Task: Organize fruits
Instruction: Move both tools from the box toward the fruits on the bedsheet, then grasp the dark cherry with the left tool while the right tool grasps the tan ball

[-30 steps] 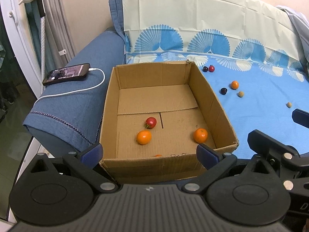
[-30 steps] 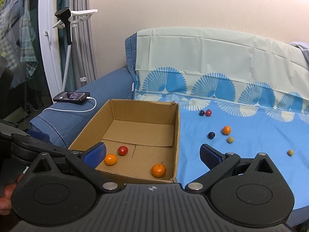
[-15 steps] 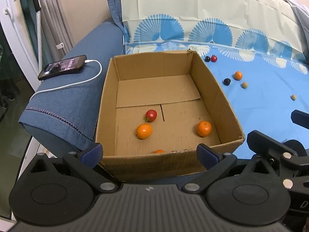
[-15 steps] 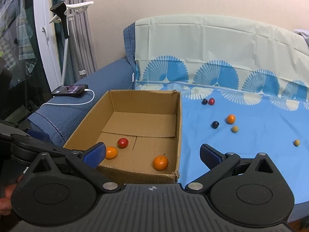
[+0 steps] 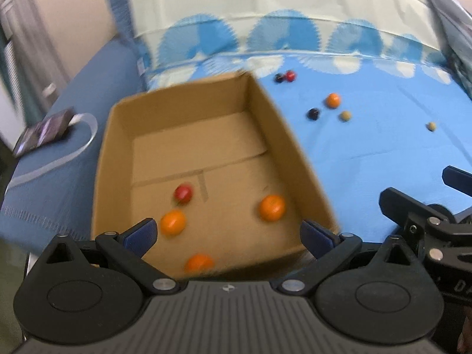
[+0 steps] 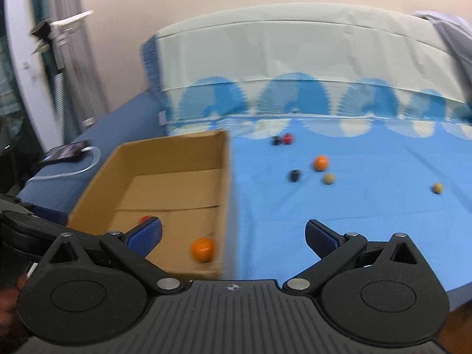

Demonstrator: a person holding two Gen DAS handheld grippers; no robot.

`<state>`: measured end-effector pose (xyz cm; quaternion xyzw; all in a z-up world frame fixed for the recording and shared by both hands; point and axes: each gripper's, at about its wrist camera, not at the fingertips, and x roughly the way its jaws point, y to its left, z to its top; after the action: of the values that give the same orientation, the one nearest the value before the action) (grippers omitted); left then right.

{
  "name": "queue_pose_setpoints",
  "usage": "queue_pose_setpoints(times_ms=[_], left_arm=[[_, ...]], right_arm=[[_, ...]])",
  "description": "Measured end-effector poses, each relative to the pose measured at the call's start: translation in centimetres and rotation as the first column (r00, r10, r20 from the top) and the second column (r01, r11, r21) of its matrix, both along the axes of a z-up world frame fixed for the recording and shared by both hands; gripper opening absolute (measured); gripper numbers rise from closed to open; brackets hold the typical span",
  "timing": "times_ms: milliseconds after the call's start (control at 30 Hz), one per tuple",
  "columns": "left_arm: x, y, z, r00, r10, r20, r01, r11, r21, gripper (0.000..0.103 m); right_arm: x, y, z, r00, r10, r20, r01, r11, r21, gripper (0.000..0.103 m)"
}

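Fruits (image 5: 333, 100) lie partly in the cardboard box (image 5: 295, 153), partly loose on the blue sheet (image 6: 368, 206) beside it, awaiting collection; left gripper (image 5: 227, 234) and right gripper (image 6: 233, 236) both gape wide, empty.

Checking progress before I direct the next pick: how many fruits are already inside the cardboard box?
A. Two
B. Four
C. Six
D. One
B. The left wrist view shows four fruits on the floor of the cardboard box: a red fruit and three oranges; the other small fruits lie outside on the blue cloth.
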<state>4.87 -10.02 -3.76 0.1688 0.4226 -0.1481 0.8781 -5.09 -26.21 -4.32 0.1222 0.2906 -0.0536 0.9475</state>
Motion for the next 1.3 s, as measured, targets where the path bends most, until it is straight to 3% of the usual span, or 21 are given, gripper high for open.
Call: queue_pose_setpoints(times_ms=[233, 400, 500, 633, 800, 933, 1067, 1167, 1233, 1300], left_arm=[[3.8, -9.1, -0.1, 0.993, -0.116, -0.025, 0.115, 0.993, -0.039, 0.103], [8.7, -17.4, -2.6, 0.985, -0.159, -0.064, 0.153, 0.984, -0.094, 0.103], [13.2, -22.4, -6.0, 0.987, -0.122, -0.103, 0.116, 0.991, -0.067, 0.103], [18.4, -25.8, -9.8, 0.99, -0.046, -0.136, 0.04, 0.998, -0.044, 0.103], [23.5, -27.7, -13.8, 0.991, 0.01, -0.131, -0.007, 1.0, 0.026, 0.103], [26.7, -27.6, -17.1, 0.987, 0.065, -0.146, -0.057, 0.997, 0.059, 0.103], [29.1, -27.1, -19.8, 0.977, 0.109, -0.183, -0.099, 0.993, 0.064, 0.103], [29.7, -26.2, -20.4, 0.977, 0.101, -0.187, -0.105, 0.994, -0.011, 0.103], [29.8, -25.8, -20.5, 0.97, 0.123, -0.208, -0.135, 0.99, -0.042, 0.103], [29.8, -25.7, -20.4, 0.969, 0.129, -0.211, -0.143, 0.988, -0.05, 0.103]], right_arm=[[-0.1, -9.1, -2.7, 0.966, -0.256, -0.04, 0.256, 0.967, 0.002, 0.102], [1.0, -17.0, -5.7, 0.884, -0.464, -0.06, 0.465, 0.885, 0.012, 0.102], [2.4, -21.6, -8.2, 0.833, -0.545, -0.101, 0.551, 0.833, 0.054, 0.102], [5.0, -27.3, -12.1, 0.762, -0.631, -0.147, 0.643, 0.763, 0.063, 0.102], [8.3, -32.2, -16.4, 0.712, -0.674, -0.197, 0.695, 0.716, 0.059, 0.102], [11.1, -35.4, -18.9, 0.699, -0.686, -0.204, 0.707, 0.705, 0.054, 0.102], [14.5, -38.2, -21.3, 0.703, -0.682, -0.201, 0.696, 0.718, 0.002, 0.102], [16.3, -38.9, -22.5, 0.706, -0.681, -0.196, 0.681, 0.728, -0.076, 0.102], [17.0, -38.6, -23.3, 0.722, -0.675, -0.148, 0.658, 0.737, -0.155, 0.102], [17.0, -38.7, -23.4, 0.716, -0.686, -0.129, 0.67, 0.727, -0.147, 0.102]])
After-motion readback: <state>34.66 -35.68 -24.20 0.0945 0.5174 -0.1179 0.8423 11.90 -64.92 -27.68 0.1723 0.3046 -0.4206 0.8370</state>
